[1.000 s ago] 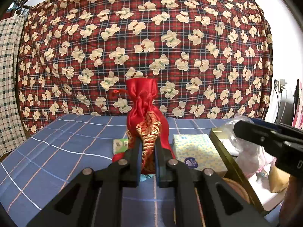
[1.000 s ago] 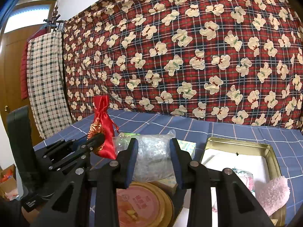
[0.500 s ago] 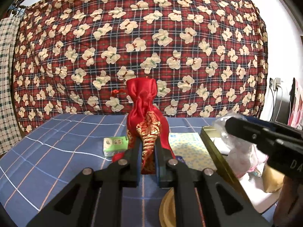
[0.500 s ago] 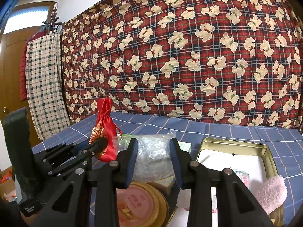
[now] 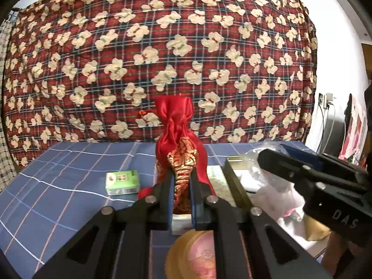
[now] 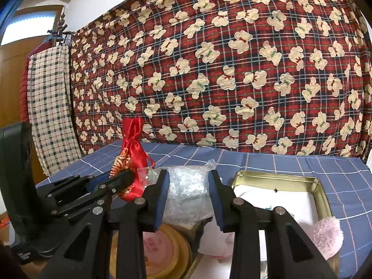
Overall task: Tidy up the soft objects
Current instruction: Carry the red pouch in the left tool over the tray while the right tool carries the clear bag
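L gripper was clamped on red satin pouch, held upright just left of gold tin. R gripper was pinching clear plastic bag at tin's left edge.

A home bedroom: a bear-print plaid quilt hangs behind a bed with a blue checked sheet, beside a wooden door.

Bright, even indoor light, soft shadows; strong fisheye bending and dark vignette at the edges.
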Available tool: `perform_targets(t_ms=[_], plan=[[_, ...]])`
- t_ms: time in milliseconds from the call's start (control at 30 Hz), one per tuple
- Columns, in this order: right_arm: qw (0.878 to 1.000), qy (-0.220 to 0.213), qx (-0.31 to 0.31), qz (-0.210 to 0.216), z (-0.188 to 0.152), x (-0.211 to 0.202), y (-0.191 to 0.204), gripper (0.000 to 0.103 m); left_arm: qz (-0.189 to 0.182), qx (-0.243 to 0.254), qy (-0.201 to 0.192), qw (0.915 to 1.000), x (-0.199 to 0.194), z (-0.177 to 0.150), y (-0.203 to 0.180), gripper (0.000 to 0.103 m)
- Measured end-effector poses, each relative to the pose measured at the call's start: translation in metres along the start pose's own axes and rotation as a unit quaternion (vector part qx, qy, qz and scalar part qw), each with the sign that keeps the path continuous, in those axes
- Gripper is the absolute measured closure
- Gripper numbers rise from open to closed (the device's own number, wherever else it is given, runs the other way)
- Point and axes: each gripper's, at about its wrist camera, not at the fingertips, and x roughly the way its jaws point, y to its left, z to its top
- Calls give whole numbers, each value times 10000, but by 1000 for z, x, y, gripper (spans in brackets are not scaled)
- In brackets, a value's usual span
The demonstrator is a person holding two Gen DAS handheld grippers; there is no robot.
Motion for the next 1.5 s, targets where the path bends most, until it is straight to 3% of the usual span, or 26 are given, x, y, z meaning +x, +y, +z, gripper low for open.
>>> perform_targets(t_ms=[933,1500], plan=[[9987,-104,180,-457,9,-22,-56,66,-780,313,460,9954,13,23,-65,94],[9949,15,311,-956,9,-39,-110,66,-1320,542,885,9858,20,21,-105,94]])
